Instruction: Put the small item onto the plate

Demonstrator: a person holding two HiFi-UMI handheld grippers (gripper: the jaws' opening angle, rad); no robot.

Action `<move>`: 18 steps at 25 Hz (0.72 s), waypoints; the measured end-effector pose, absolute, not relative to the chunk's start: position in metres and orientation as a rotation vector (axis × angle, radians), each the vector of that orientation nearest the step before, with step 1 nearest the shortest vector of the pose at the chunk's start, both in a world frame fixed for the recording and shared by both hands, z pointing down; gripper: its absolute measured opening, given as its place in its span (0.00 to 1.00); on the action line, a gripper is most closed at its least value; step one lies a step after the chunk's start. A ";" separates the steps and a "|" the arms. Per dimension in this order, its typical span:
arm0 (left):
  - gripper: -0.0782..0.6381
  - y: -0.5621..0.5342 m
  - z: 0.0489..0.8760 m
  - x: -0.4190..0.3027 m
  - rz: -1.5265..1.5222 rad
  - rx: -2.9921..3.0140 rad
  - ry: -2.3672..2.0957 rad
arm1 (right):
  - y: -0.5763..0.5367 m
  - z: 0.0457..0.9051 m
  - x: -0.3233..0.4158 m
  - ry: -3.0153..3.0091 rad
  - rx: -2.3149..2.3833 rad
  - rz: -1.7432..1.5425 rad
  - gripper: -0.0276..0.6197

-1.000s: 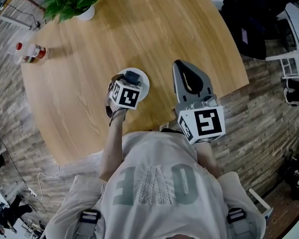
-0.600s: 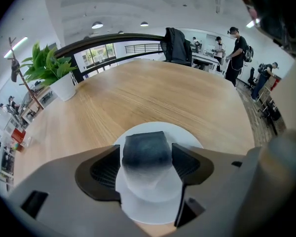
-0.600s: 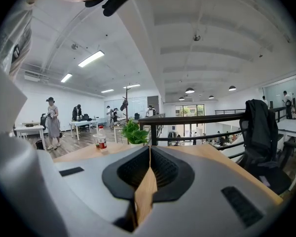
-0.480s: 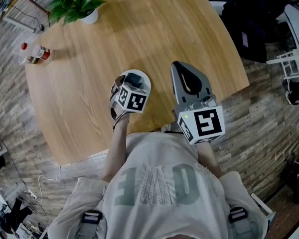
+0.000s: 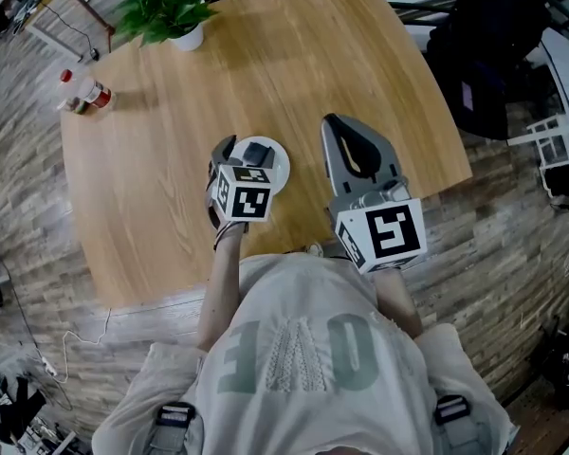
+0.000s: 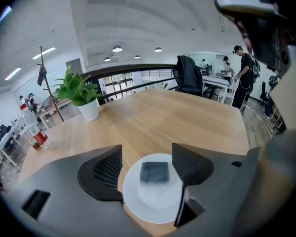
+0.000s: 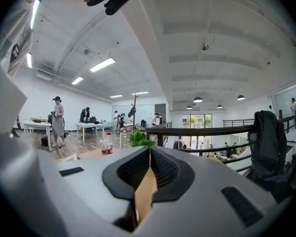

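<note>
A small dark square item (image 6: 154, 172) lies on a white round plate (image 6: 153, 205) on the wooden table. In the head view the same item (image 5: 257, 154) rests on the plate (image 5: 279, 173) near the table's front edge. My left gripper (image 6: 147, 166) hangs above the plate, open, its jaws on either side of the item without touching it. My right gripper (image 5: 344, 133) is to the right of the plate, over the table's near edge, with its jaws closed together and nothing between them (image 7: 149, 176).
A potted green plant (image 5: 169, 12) stands at the table's far left. A bottle with a red cap (image 5: 87, 95) lies near the left edge. A dark jacket on a chair (image 5: 488, 45) sits off the right side. People stand at desks in the background.
My left gripper has drawn back toward me, uncovering the dark item on the plate. The right gripper has stayed in place.
</note>
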State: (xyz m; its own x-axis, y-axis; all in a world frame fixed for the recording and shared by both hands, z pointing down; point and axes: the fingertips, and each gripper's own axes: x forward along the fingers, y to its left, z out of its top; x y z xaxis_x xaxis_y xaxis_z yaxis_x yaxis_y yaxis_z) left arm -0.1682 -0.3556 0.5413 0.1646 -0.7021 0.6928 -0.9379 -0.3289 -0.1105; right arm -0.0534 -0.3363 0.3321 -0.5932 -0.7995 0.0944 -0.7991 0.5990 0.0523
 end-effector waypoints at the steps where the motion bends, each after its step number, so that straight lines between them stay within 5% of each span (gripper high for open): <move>1: 0.55 -0.357 0.528 -0.170 0.917 2.119 -1.599 | -0.335 0.328 -0.056 -2.723 1.349 -0.025 0.07; 9: 0.52 -0.352 0.405 -0.185 0.521 2.245 -1.875 | -0.318 0.295 -0.075 -2.826 1.275 -0.159 0.07; 18: 0.12 -0.294 0.234 -0.206 -0.066 2.407 -2.336 | -0.298 0.253 -0.086 -2.964 1.240 -0.246 0.07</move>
